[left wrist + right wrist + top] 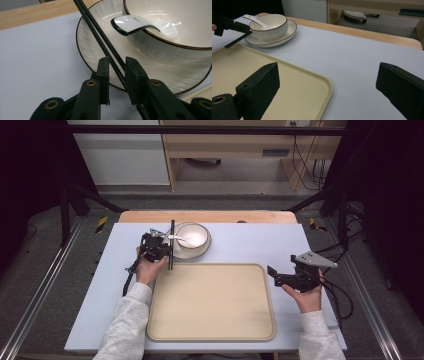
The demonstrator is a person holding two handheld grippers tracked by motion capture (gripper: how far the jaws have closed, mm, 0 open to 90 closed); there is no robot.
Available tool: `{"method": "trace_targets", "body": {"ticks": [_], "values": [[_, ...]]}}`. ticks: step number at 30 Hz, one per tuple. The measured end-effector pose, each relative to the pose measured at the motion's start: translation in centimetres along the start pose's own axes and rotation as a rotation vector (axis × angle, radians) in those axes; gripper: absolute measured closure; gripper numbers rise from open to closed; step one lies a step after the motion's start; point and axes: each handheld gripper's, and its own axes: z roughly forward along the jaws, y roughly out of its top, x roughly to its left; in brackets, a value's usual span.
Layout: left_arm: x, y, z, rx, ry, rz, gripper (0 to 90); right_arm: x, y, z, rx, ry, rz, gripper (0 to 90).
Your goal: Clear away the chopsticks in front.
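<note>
In the high view my left gripper (167,248) is shut on a pair of black chopsticks (171,245), held upright against the left rim of a white plate (202,251). In the left gripper view the chopsticks (97,37) run between the jaws of the left gripper (117,67) and over the plate (83,50). A ribbed white bowl (192,235) stands on that plate with a white spoon (176,238) in it. My right gripper (274,275) stands open beside the right edge of the beige tray (211,302), nothing between its jaws.
The tray (287,82) lies on a pale blue mat (250,245) over a wooden table (207,216). In the right gripper view the bowl (269,31) and plate (287,33) lie far left, with bare mat (352,62) ahead. Cables trail off both grippers.
</note>
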Motion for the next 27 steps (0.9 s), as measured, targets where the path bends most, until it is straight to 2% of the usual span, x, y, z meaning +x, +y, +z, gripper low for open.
{"method": "trace_targets", "body": {"ticks": [4,11,23,27], "values": [[0.03,-0.01,0.14,0.004,-0.004,0.007,80.9,-0.01,0.00,-0.01,-0.002,0.000,0.003,5.7],[-0.04,-0.02,0.06,-0.001,0.005,0.021,83.3,0.00,-0.01,-0.01,-0.001,0.002,0.000,5.8],[0.14,0.03,0.00,0.006,0.009,0.023,84.9,0.03,-0.01,0.03,-0.002,0.003,0.001,5.9],[0.33,0.45,0.02,0.003,0.007,0.032,81.4,-0.02,0.02,-0.03,-0.007,0.006,0.002,6.0]]}}
